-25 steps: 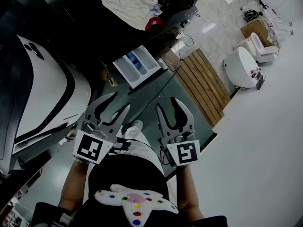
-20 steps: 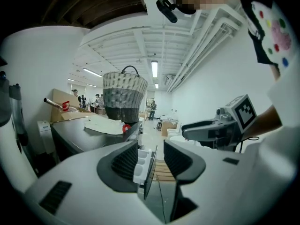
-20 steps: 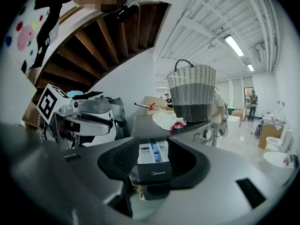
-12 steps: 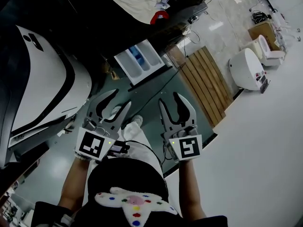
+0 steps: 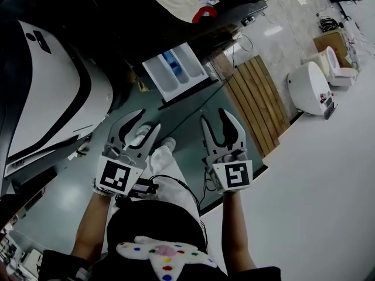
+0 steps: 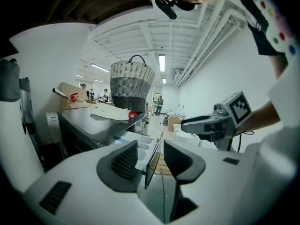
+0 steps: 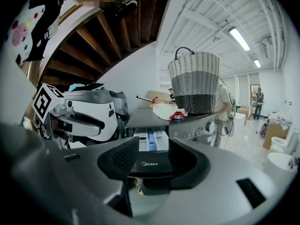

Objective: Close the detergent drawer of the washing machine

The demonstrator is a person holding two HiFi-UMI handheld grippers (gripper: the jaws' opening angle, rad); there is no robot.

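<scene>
I am holding the left gripper (image 5: 146,122) with its jaws standing wide and empty, seeing the white detergent drawer (image 5: 176,75) pulled out of the dark washing machine (image 7: 194,130) ahead, well apart from the 2 claws, and holding the right gripper (image 5: 215,117) wide and empty too.

Two grippers: left gripper (image 5: 149,119), right gripper (image 5: 214,116); one detergent drawer (image 5: 176,75); one basket (image 6: 132,86)

I see the dark flat top of the washing machine (image 7: 145,114) carrying a two-tone woven wicker basket (image 7: 194,81), with a crumpled white cloth (image 7: 161,110) and a small red object (image 7: 178,115) just beside it. Below, a slatted wooden board (image 5: 258,104) lies on the dark green floor (image 5: 202,107).
</scene>
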